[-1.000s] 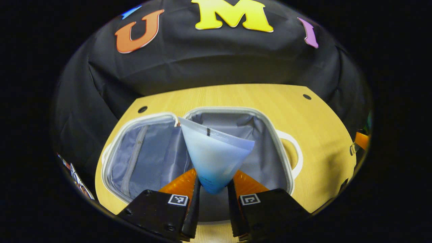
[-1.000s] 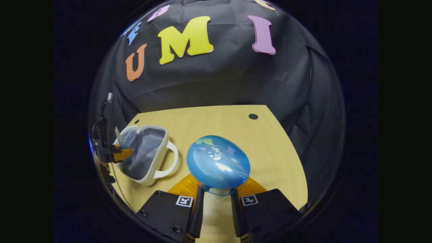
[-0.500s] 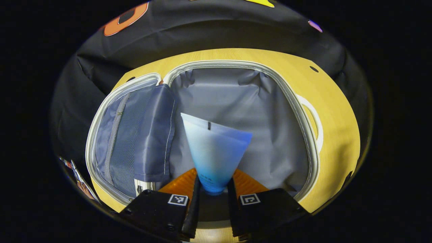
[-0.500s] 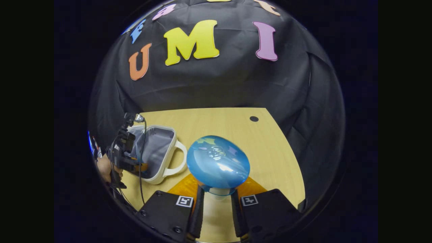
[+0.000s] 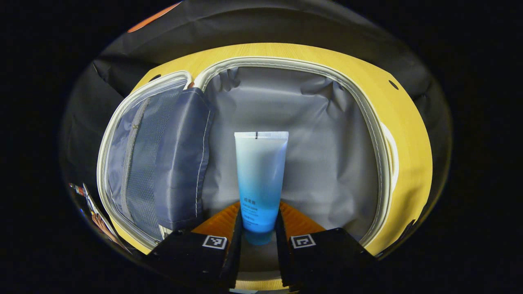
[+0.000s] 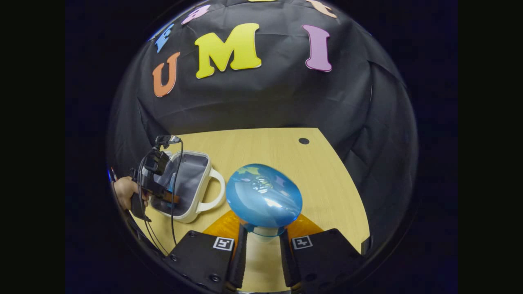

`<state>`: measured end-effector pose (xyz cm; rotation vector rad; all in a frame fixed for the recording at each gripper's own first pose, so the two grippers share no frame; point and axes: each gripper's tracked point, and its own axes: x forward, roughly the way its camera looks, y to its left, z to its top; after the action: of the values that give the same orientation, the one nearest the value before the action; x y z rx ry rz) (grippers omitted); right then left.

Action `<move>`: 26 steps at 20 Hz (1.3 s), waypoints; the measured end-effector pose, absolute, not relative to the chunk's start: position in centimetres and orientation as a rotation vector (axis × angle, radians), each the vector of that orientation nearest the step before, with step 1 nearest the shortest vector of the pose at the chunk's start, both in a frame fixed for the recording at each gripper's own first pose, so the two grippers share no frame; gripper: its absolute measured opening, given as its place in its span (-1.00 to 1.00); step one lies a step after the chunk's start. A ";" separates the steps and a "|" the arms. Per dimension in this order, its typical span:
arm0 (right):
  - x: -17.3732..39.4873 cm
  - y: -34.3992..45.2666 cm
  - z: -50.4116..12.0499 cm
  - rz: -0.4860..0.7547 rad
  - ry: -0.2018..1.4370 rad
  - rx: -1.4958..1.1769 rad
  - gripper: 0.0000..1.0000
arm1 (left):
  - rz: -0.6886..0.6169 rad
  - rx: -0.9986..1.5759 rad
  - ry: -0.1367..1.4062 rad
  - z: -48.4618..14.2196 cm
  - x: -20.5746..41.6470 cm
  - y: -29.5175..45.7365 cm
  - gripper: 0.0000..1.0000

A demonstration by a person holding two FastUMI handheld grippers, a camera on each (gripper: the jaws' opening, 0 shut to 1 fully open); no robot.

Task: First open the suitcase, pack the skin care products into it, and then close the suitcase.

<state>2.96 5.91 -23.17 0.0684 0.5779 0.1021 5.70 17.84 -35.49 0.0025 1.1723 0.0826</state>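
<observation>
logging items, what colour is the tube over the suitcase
White fading to blue, clearest in the left gripper view: the tube.

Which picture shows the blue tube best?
The left gripper view: the tube stands large and whole between the left gripper's fingers, over the open suitcase. In the right gripper view it is too small to make out.

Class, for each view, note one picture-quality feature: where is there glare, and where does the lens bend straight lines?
Left gripper view: the fisheye bows the suitcase rim and table edge into curves; the tube stays sharp. Right gripper view: bright glare spots sit on the blue jar lid, and the table bulges outward.
</observation>
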 end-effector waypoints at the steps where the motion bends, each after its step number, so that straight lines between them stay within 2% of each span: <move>1: 3.0 6.1 -23.3 0.107 0.581 0.072 -0.30 | 0.088 -0.008 1.177 -35.5 5.8 17.9 -0.12; 4: 3.5 8.3 -23.0 0.131 0.579 0.056 -0.31 | 0.108 -0.009 1.165 -35.4 5.7 18.2 0.00; 5: 3.7 8.9 -22.9 0.140 0.578 0.050 -0.31 | 0.108 -0.034 1.166 -35.3 5.3 17.9 0.49; 8: 4.4 11.2 -22.2 0.182 0.577 0.034 -0.31 | 0.084 -0.079 1.114 -33.1 4.3 16.9 0.76; 9: 4.7 12.0 -22.0 0.195 0.574 0.025 -0.31 | 0.065 -0.086 1.076 -31.7 3.9 16.6 0.77; 10: 5.0 12.8 -21.6 0.208 0.571 0.023 -0.31 | 0.051 -0.083 1.028 -30.0 3.6 16.5 0.93; 11: 5.2 13.9 -21.4 0.225 0.571 0.026 -0.31 | 0.039 -0.068 0.971 -28.0 3.4 16.7 0.79; 16: 7.3 20.5 -21.7 0.315 0.576 0.017 -0.31 | 0.037 0.029 0.679 -18.4 1.5 19.9 0.82; 20: 8.6 25.8 -24.2 0.353 0.641 0.024 -0.31 | 0.083 0.082 0.487 -16.2 0.8 19.3 0.82; 24: 8.9 30.1 -27.0 0.356 0.721 0.006 -0.34 | 0.074 0.065 0.259 -13.8 -0.4 19.4 0.82; 26: 8.3 32.0 -28.8 0.372 0.769 -0.010 -0.31 | 0.059 0.049 0.191 -13.0 -1.0 19.0 0.82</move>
<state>8.29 32.05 -28.81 -0.0104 0.7691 0.3720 -0.97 19.02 -13.03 0.0490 0.1912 0.0592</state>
